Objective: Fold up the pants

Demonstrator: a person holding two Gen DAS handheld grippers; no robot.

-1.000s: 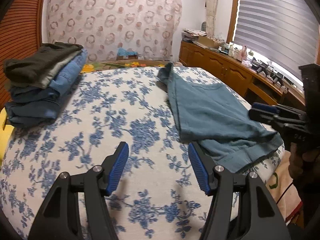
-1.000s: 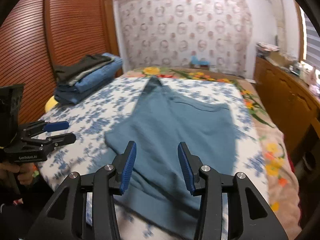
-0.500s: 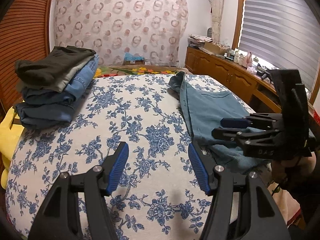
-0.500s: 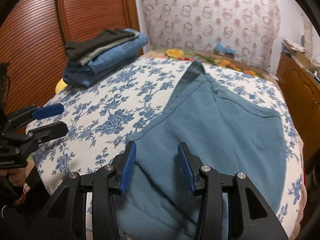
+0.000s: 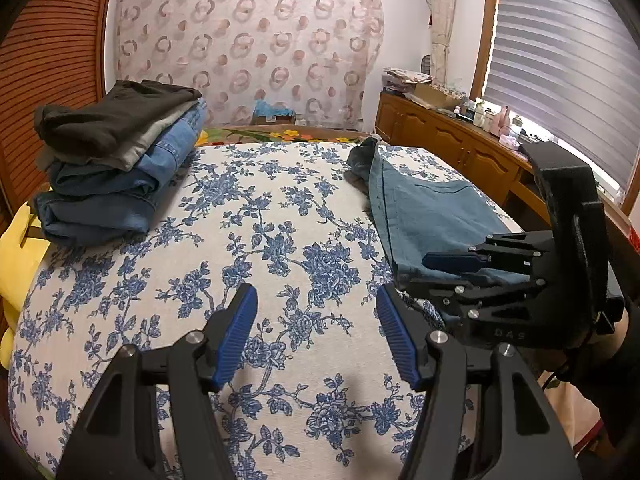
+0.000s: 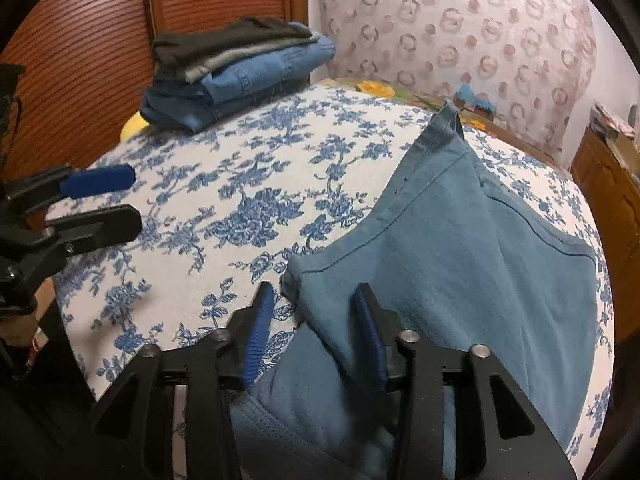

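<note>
Teal pants [image 6: 460, 256] lie flat on the right half of a bed with a blue floral cover [image 6: 224, 216]. They also show in the left wrist view [image 5: 420, 208]. My right gripper [image 6: 312, 320] is open, its fingers on either side of the near left corner of the pants at the bed's front edge. It shows from the side in the left wrist view [image 5: 460, 270]. My left gripper [image 5: 316, 320] is open and empty above the bare floral cover, left of the pants. It shows at the left in the right wrist view [image 6: 100, 200].
A stack of folded jeans and dark clothes [image 5: 116, 160] sits at the far left of the bed. A yellow item [image 5: 16, 256] lies beside it. A wooden cabinet [image 5: 452, 148] runs along the right wall under a blinded window. A wooden slatted door [image 6: 80, 60] stands left.
My right gripper has dropped lower and closer onto the near corner of the pants, which now lies between its fingers. The left gripper has stayed open over the cover.
</note>
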